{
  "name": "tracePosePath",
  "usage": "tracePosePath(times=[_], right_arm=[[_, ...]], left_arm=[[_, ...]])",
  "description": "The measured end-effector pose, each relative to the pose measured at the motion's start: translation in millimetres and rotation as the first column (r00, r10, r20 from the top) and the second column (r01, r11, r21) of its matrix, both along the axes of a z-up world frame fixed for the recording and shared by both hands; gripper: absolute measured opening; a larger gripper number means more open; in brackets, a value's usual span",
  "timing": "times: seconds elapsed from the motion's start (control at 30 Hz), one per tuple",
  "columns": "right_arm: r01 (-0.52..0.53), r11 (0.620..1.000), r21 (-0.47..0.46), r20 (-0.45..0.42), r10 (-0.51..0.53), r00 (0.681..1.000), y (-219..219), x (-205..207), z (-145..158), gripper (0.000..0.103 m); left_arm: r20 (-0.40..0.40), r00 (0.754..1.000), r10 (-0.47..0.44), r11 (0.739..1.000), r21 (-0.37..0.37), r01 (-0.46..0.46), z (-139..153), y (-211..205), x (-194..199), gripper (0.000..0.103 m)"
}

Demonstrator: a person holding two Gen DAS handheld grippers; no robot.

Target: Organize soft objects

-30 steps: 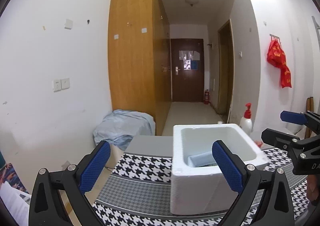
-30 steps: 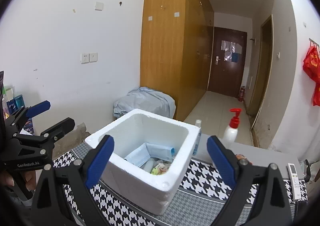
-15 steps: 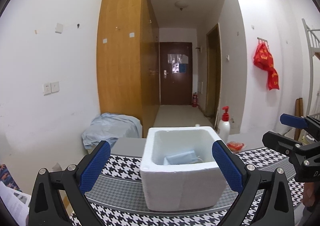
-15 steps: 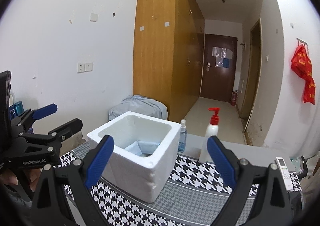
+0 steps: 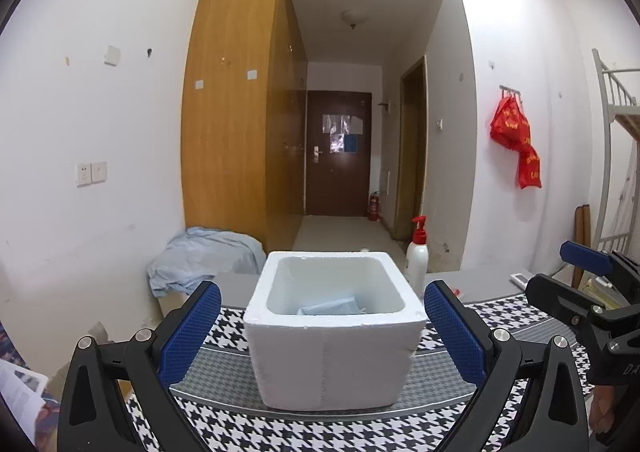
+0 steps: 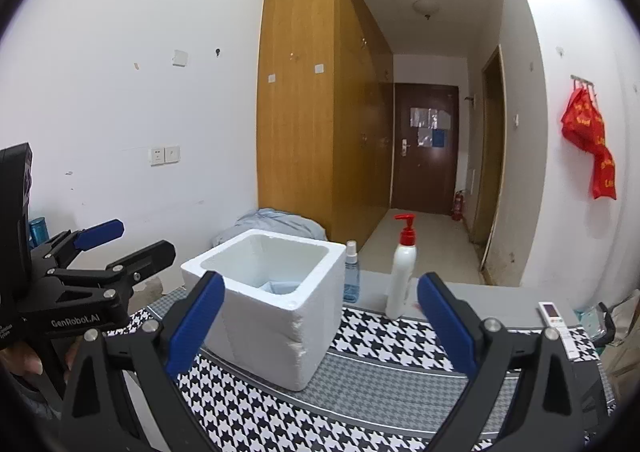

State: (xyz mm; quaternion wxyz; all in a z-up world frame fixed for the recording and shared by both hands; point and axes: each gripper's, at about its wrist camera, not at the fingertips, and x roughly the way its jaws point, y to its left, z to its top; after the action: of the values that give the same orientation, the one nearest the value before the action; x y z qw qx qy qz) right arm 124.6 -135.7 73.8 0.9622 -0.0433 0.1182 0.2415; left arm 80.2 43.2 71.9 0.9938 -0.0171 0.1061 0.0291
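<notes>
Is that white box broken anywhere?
A little. The white foam box has a chipped, ragged front corner edge low down, seen from the right wrist camera. Otherwise it sits upright on the checked cloth.

"GenRobot.AI" printed on left hand-held gripper (image 6: 130, 242) body.

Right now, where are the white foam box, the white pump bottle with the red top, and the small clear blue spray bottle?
white foam box (image 5: 328, 364): left wrist view, front wall.
white pump bottle with the red top (image 6: 401, 276): right wrist view, white body.
small clear blue spray bottle (image 6: 351, 280): right wrist view, blue body.
</notes>
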Motion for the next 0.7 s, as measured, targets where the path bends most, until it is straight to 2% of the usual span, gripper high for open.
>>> tracePosePath(times=[0.17,0.37,0.47,0.7], right_arm=[[0.001,1.000,0.013,0.010,-0.001,1.000,-7.7,-9.1,-4.4,0.099],[0.021,1.000,0.022,0.028,-0.022,0.999,-12.0,-14.1,-10.6,0.099],[0.016,0.999,0.029,0.027,-0.017,0.999,-14.6,-15.8,-16.5,0.099],[0.021,0.998,0.052,0.002,-0.021,1.000,-22.0,-15.3,-32.1,0.099]], left_arm=[[0.032,0.999,-0.014,1.000,0.016,0.013,-4.4,-7.2,-6.8,0.102],[0.031,0.999,-0.031,0.999,-0.010,0.032,-12.3,-5.5,-9.3,0.102],[0.043,0.998,-0.036,0.999,-0.036,0.038,-16.9,-5.2,-12.8,0.102],[0.054,0.998,-0.037,0.999,-0.023,0.038,-28.9,-13.1,-18.1,0.102]])
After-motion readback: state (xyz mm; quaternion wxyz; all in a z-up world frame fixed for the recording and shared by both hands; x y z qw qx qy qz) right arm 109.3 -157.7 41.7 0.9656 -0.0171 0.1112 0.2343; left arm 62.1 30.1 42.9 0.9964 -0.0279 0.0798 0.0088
